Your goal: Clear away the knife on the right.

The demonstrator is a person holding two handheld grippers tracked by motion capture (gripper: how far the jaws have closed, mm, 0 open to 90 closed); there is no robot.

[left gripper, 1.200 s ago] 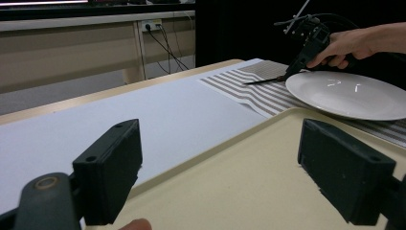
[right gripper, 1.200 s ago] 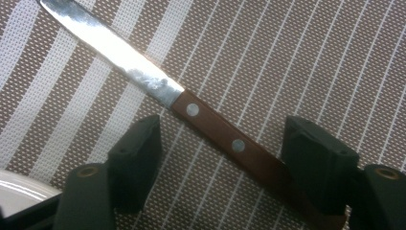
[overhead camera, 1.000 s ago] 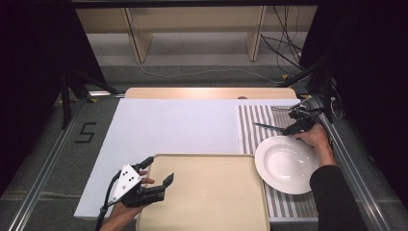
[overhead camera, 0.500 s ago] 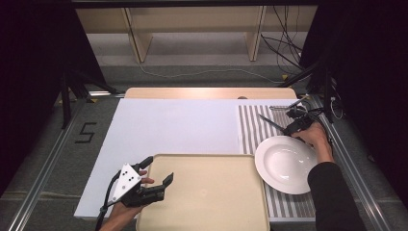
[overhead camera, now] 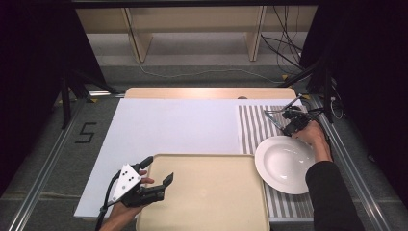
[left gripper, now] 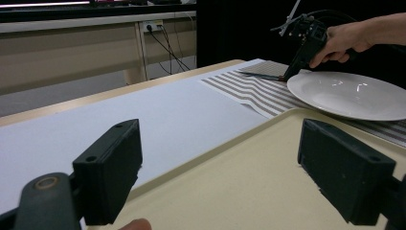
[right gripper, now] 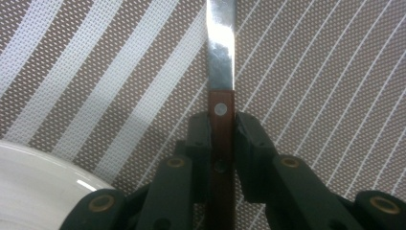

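Observation:
My right gripper (right gripper: pixel 221 122) is shut on the brown wooden handle of a knife (right gripper: pixel 221 48), whose steel blade points away over the striped placemat (right gripper: pixel 311 72). In the high view that gripper (overhead camera: pixel 287 129) sits at the far rim of a white plate (overhead camera: pixel 286 163), and the knife (overhead camera: pixel 273 118) lies low over the mat. My left gripper (overhead camera: pixel 158 171) stands open at the near left corner of a beige tray (overhead camera: pixel 207 197). In the left gripper view its jaws spread wide over the tray's edge (left gripper: pixel 206 153) with nothing between them.
A white sheet (overhead camera: pixel 173 125) covers the table's middle and left. The striped placemat (overhead camera: pixel 252 127) lies at the right under the plate (left gripper: pixel 349 93). Cables and shelf legs stand beyond the table's far edge (overhead camera: pixel 207 92).
My right gripper has shifted slightly nearer and to the left with the knife, and the blade tip has swung a little farther away. The left gripper has not moved.

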